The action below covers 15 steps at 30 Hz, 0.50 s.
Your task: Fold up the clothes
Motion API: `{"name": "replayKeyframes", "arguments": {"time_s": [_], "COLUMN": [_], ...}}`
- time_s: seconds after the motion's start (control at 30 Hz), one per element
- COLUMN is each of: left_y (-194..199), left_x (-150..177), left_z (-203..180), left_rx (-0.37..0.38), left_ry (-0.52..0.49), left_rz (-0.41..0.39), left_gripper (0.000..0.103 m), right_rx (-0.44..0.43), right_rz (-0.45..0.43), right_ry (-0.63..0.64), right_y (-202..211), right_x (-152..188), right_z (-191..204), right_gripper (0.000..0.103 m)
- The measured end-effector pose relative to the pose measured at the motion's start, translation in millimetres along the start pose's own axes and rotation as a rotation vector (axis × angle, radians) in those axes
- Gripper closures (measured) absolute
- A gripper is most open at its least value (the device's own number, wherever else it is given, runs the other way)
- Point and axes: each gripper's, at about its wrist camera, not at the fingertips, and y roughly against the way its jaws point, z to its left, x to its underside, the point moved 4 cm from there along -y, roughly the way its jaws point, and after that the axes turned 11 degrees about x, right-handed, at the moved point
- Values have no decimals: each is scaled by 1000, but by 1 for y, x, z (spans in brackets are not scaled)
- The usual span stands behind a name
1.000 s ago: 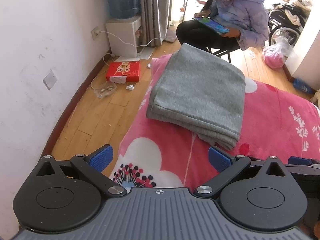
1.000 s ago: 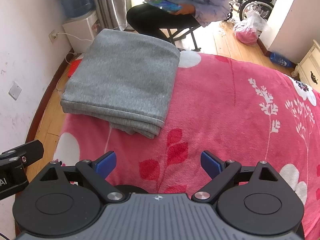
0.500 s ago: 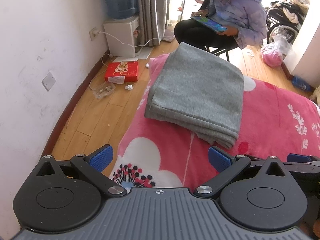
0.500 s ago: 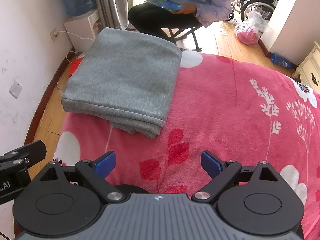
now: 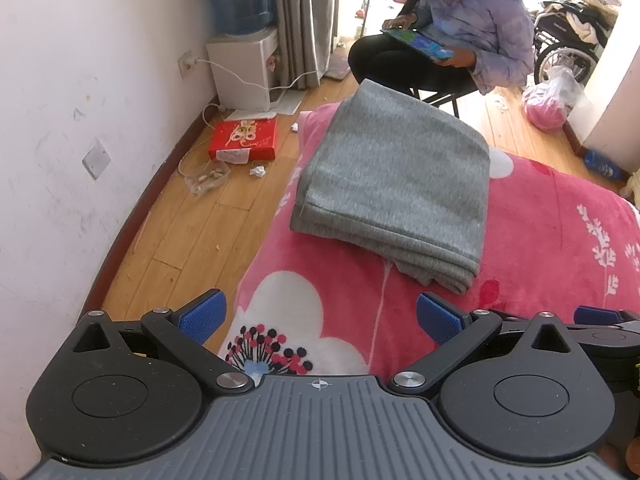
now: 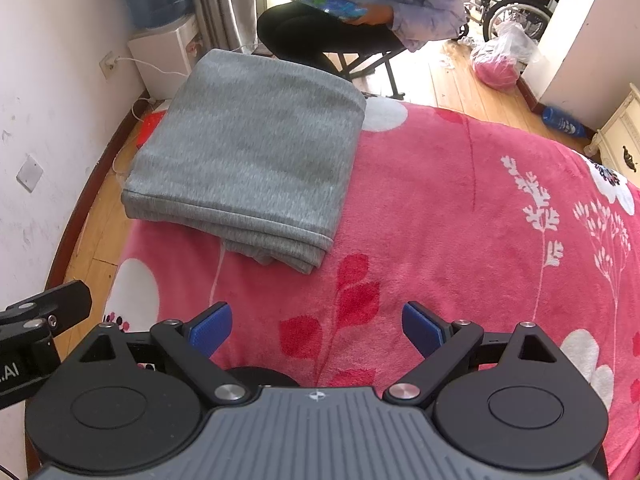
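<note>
The folding looks finished, or very nearly so. One grey garment [image 6: 248, 160] lies on the pink flowered blanket [image 6: 480, 208] as a tidy rectangular stack of several layers, at the blanket's corner nearest the white wall [image 5: 60, 100]. Its near edge shows stacked hems, with a little of a lower layer poking out at the near right corner. At most that corner might want squaring up; no other clothes waiting to be folded can be seen on the blanket.

The left gripper [image 5: 318, 316] hangs well short of the garment, fingers spread wide and holding nothing. The right gripper [image 6: 316, 326] is the same: fingers apart, empty, over bare blanket on the near side of the garment.

Counted: one folded garment, one blanket, two grippers. Beyond the garment, one person [image 5: 460, 40] sits with a tablet. On the floor beside the garment lie one red box [image 5: 244, 140] and, further back against the wall, one water dispenser [image 5: 242, 64].
</note>
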Motion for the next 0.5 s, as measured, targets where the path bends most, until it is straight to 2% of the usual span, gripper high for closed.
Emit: {"name": "replayKeyframes", "arguments": {"time_s": [0.5], "left_y": [-4], "left_x": [1], "left_z": [0], "left_rx": [4], "left_ry": [1], "left_rz": [11], "left_gripper": [1], "right_rx": [5], "right_rz": [9], "right_ry": [-5], "right_y": [-3], "right_x": [1], "right_z": [1], "right_gripper": [8]}}
